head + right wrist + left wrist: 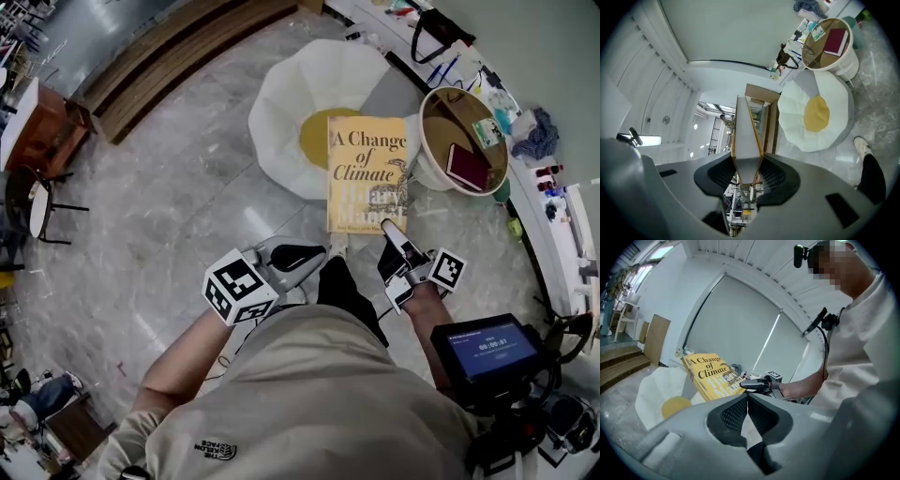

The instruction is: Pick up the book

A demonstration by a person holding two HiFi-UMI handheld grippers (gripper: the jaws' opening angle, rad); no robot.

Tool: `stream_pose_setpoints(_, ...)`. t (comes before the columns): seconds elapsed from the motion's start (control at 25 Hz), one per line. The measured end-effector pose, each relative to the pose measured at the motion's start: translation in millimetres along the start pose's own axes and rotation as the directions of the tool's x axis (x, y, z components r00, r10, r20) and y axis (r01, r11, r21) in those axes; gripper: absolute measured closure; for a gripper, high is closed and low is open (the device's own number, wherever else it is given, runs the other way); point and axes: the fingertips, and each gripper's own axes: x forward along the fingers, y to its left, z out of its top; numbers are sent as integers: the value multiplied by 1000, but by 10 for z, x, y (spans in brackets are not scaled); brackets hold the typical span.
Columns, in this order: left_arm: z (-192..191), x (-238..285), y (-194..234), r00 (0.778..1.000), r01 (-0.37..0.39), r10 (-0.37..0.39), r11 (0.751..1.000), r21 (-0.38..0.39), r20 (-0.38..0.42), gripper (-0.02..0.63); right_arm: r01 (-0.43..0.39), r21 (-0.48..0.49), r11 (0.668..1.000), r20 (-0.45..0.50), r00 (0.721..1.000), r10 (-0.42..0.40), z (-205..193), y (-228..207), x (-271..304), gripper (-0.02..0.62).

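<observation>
From the head view: right gripper (392, 230) clamped on the near short edge of the yellow book (367, 173), close to that edge's right corner. Book held off the floor, overlapping the right rim of the egg-shaped mat (291, 103), front cover turned up to the camera. Long axis running from the person outward across the mat's right side, title reading upright from here, head of the book pointing away. Left gripper (281, 258) on the person's side of the mat, well short of its rim and apart from the book, carrying nothing. Round bin (464, 141) just off the mat's right side, with a dark red book (466, 166) lying inside. From the left gripper view: jaws pressed together at the tips with nothing between them at the left gripper (747, 401). Beyond them the book (715, 376) tilted above the mat (665, 390), cover facing this camera, lower end pinched by the right gripper (752, 385). From the right gripper view: book (746, 140) seen edge-on, rising straight up out of the right gripper (747, 176), both jaws flat against its two covers, pale page block between orange board edges. Long axis in line with the jaws, far end pointing away from the camera. Mat (820, 112) on the grey floor to the right of the book, the bin (829, 44) at its far rim, red book (836, 41) inside.
</observation>
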Motion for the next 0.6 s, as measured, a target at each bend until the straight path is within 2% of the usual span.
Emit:
stream_pose_setpoints(0.2, -296, -125, -392, 1000, -3, 2, 999, 35, 25, 598, -48, -29, 998, 17, 999, 49, -354, 72, -396, 442)
stream_pose_setpoints(0.32, -344, -237, -501, 1000, -2, 1, 999, 37, 28, 597, -56, -45, 997, 21, 998, 57, -484, 179, -514, 443)
stream_pose_setpoints(0.44, -273, -402, -530, 999, -9, 8, 999, 32, 33, 598, -67, -61, 996, 14, 998, 68, -562, 386, -507, 443)
stream_pose_setpoints(0.6, -315, -327, -434, 1000, -17, 16, 999, 36, 26, 598, -85, -42, 995, 9, 996, 86, -562, 416, -478, 443)
